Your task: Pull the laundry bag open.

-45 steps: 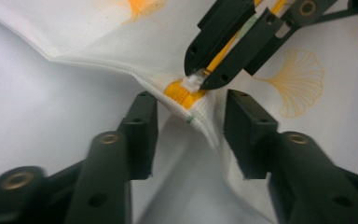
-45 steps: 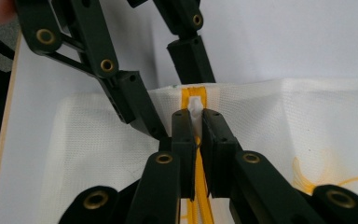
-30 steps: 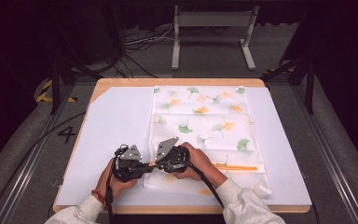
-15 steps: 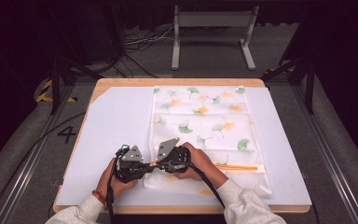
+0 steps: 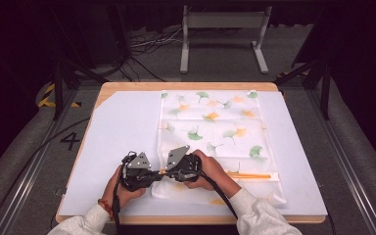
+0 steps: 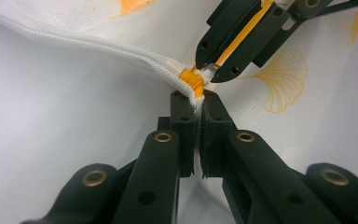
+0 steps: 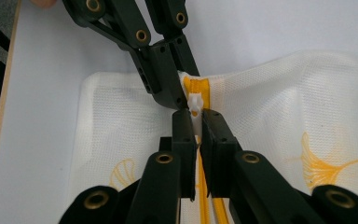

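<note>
Zipper pull (image 7: 195, 105), small and white, sits at the very end of the orange zipper (image 5: 247, 175) on the mesh bag (image 5: 215, 132), and everything about the coming move depends on which way that zipper runs from it. In the high view the bag, printed with green and orange leaves, lies flat on the white table (image 5: 117, 132), and the orange line stretches along its near edge from the two grippers toward the right. So the zipper's long axis lies across the table, and the free length of it lies on the right hand's side of the pull.

The right gripper (image 7: 194, 113) has its jaws closed narrow on the white pull, with the orange teeth passing back between the jaws toward the camera. The left gripper (image 6: 199, 99) is pinched tight on the bag's fabric right beside the orange zipper end (image 6: 191, 83), almost tip to tip with the other gripper. The two meet head-on at the bag's near left corner.

I judge the left gripper to be the anchor, holding the corner so the cloth stays taut, while the right is the one placed to draw the pull rightward along the zipper line, away from the left. A pull off that line would likely bunch the mesh.
</note>
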Motion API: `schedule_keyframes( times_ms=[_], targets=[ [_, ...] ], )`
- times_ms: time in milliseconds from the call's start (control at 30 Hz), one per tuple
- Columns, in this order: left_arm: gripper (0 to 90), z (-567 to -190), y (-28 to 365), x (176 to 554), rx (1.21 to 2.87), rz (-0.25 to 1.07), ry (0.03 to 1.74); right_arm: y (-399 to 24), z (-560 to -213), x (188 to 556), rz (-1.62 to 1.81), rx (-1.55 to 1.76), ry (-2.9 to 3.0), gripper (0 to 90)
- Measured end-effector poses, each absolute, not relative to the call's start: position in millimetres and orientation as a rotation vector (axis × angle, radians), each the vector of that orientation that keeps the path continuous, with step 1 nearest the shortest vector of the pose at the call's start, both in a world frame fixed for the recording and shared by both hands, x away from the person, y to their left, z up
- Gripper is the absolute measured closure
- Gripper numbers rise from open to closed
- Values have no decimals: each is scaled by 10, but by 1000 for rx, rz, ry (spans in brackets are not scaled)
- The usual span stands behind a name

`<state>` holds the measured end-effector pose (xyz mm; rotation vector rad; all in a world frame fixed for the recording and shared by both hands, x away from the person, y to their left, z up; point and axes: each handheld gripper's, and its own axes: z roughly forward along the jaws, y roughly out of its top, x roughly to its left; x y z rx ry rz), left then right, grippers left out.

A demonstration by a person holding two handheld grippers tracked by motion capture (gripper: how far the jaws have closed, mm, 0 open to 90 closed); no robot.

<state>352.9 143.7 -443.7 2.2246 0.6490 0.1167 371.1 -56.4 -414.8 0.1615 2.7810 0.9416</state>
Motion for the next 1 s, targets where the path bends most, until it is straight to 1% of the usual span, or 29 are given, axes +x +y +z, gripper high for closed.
schedule_keyframes(
  times_ms=[700, 1000],
  targets=[
    [858, -4411, 1433, 3497, 2218, 117, 635, -567, -4173, 3643, 776, 126, 2759, 849],
    [858, -4402, 1447, 3491, 2209, 115, 631, -645, -4199, 3651, 693, 119, 2773, 849]
  ],
)
